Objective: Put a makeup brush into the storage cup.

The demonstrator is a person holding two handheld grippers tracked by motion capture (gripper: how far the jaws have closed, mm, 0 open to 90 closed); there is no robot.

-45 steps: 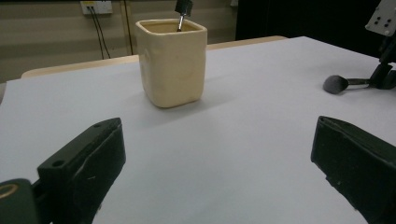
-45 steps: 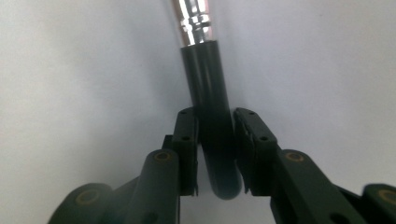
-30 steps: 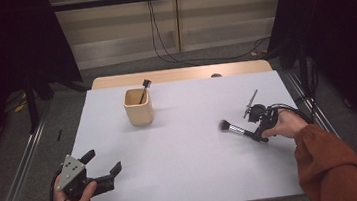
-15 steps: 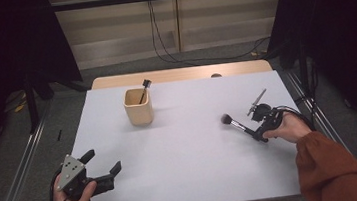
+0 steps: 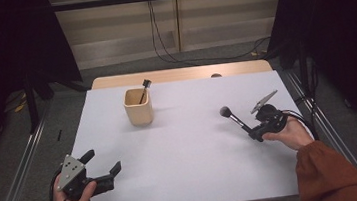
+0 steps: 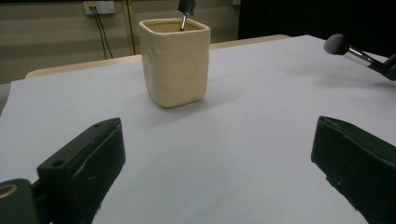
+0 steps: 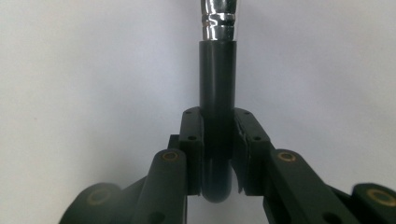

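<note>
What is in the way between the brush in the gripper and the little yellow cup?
Nothing visible. The right gripper holds the black-handled makeup brush with its fluffy head toward the cream square cup, and bare white table lies between them. The cup already holds another small dark brush, leaning at its far side.
</note>
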